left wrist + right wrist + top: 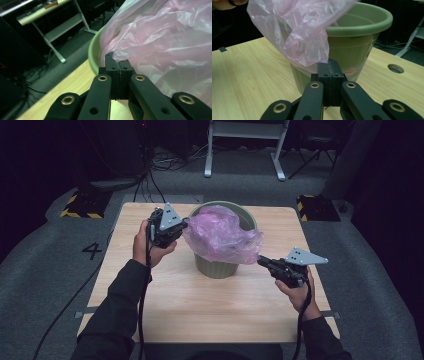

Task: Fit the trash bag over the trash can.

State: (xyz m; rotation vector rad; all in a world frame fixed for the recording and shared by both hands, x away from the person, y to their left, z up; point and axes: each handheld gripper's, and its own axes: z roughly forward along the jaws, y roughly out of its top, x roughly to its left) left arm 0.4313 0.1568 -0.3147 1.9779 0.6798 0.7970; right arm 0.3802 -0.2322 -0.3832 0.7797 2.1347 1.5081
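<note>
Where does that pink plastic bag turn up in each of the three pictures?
High view: pink bag at centre, draped over the green bin.
Left gripper view: bag upper right.
Right gripper view: bag upper left.
Shared landmark: the green bin's rim.

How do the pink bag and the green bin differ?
The pink bag is thin, see-through and crumpled; the green bin is stiff, opaque and smooth. The bag hangs stretched between the left claw and right claw; the bin stands upright on the table. The bag drapes over the bin.
</note>
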